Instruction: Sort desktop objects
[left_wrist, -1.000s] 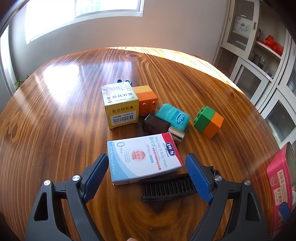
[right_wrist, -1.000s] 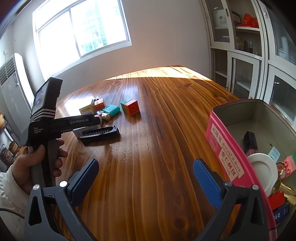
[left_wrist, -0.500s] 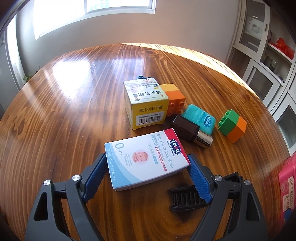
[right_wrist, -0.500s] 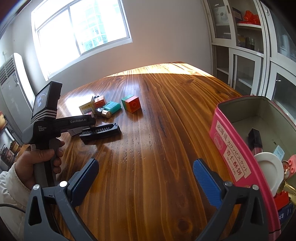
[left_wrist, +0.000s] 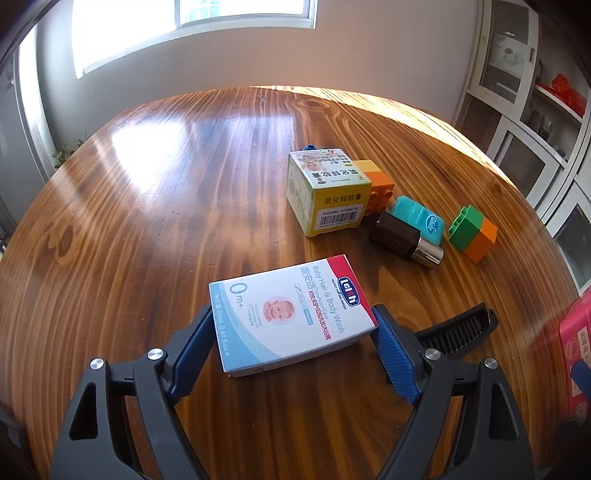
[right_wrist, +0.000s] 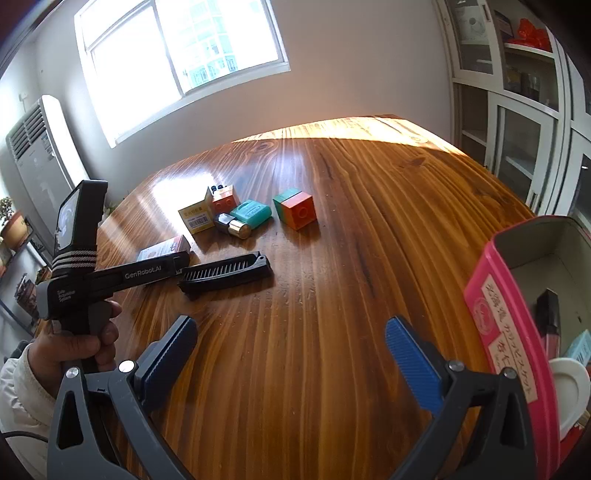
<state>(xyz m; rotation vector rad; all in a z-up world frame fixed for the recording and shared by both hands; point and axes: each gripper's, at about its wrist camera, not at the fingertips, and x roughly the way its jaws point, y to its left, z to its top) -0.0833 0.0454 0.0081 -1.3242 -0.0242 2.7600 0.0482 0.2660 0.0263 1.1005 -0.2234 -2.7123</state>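
**Left gripper straddling the baby wash box, right one idle over bare wood**

Baby wash box (left_wrist: 288, 314) lies flat on the wooden table (left_wrist: 147, 229), toward its near edge. Left gripper (left_wrist: 293, 341) has it between the blue pads (left_wrist: 393, 354); jaws have just been closing, both pads right at the box's sides, firm clamp not confirmed. Black comb (right_wrist: 225, 275) just right of the box. Further in: yellow carton (left_wrist: 328, 195), orange brick (left_wrist: 378, 184), teal case (left_wrist: 419, 218), brown tube (left_wrist: 404, 243), green-orange block (left_wrist: 472, 232), clustered. Pink tin (right_wrist: 506, 317) at the table's right edge, open. Right gripper (right_wrist: 291, 350) fingers wide apart, nothing between them. Tabletop glossy, sunlit at the far edge. Window (right_wrist: 184, 55), wall heater (right_wrist: 37, 155), glass-door cabinets (right_wrist: 517, 110) behind.
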